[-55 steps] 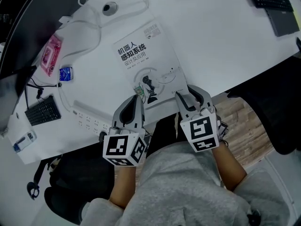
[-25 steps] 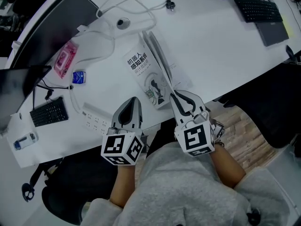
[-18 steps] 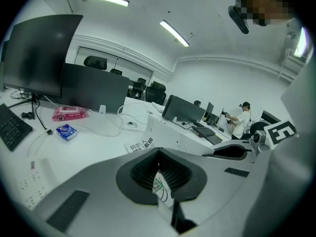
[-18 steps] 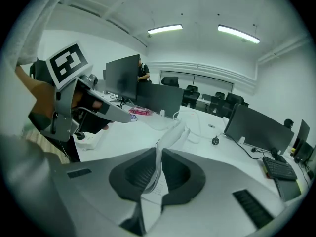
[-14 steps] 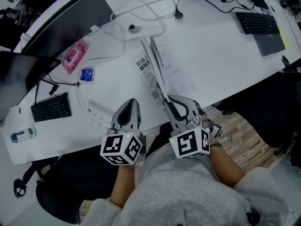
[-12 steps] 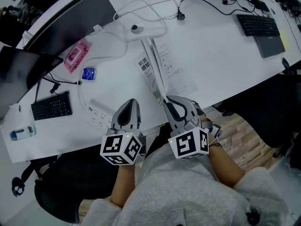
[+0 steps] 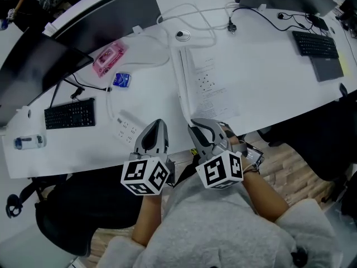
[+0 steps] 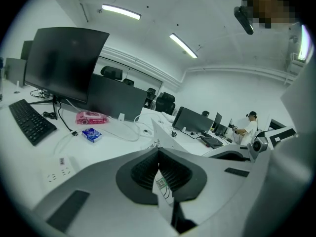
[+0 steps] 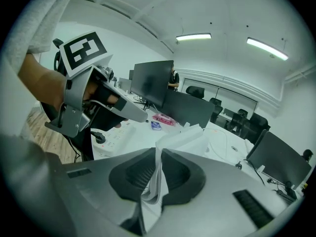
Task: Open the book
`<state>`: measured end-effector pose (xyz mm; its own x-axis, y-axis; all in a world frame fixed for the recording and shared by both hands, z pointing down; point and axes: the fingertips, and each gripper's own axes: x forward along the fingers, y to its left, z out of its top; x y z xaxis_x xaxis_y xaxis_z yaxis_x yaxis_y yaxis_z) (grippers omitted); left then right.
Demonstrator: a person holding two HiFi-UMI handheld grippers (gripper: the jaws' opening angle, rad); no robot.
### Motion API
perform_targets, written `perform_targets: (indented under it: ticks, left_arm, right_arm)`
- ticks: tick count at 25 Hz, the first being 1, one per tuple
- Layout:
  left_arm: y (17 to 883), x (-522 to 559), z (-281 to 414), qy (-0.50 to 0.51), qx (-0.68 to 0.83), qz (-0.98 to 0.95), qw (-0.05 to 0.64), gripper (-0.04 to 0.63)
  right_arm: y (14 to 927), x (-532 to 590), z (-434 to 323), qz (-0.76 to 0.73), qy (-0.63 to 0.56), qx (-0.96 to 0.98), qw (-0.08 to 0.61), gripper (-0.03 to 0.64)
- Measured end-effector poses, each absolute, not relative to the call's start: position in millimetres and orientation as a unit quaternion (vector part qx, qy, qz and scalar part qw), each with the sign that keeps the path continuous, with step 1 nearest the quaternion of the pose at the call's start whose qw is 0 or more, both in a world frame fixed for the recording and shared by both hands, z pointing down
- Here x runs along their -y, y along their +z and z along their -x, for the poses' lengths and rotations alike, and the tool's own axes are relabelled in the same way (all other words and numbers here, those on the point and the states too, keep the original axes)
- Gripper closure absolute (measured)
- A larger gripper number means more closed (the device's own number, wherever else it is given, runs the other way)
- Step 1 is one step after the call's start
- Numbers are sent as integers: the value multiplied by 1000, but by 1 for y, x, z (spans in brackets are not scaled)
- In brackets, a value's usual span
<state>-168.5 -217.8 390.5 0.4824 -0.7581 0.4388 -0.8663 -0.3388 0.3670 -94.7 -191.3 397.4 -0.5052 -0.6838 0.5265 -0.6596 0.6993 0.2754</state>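
**Book open, both grippers clamped on it**

The book point(image 7: 207, 88) lies on the white desk point(image 7: 279, 66) ahead of the person. One printed page lies flat on the right, and the raised part stands nearly on edge along its left side. The right gripper point(image 7: 194, 124) is clenched on a sheaf of pages point(image 9: 185, 137) at the near end. The left gripper point(image 7: 157, 123) pinches a thin printed sheet, the cover point(image 8: 163, 185). The head view does not show where it meets the book. A power strip point(image 7: 127, 130) lies beside it.
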Motion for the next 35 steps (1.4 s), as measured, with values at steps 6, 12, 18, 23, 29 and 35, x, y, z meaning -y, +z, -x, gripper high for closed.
perform_targets:
  ticks: [6, 12, 18, 23, 29, 35]
  left_arm:
    - [392, 214, 190, 94, 517, -801, 286, 586]
    - [391, 211, 202, 93, 528, -795, 284, 586]
    - [392, 205, 210, 96, 535, -790, 283, 586]
    - [392, 203, 217, 99, 539, -787, 282, 586]
    - [390, 201, 222, 94, 544, -786, 277, 586]
    - [387, 199, 226, 88, 549, -784, 276, 586]
  right_arm:
    - [401, 187, 122, -362, -20, 881, 302, 564]
    - [407, 189, 135, -351, 7, 890, 289, 565]
    - [415, 190, 146, -340, 27, 897, 280, 565]
    - [429, 192, 157, -328, 40, 900, 284, 565]
    - [446, 196, 164, -337, 51, 895, 286, 564]
    - [460, 195, 171, -331, 71, 894, 293, 563]
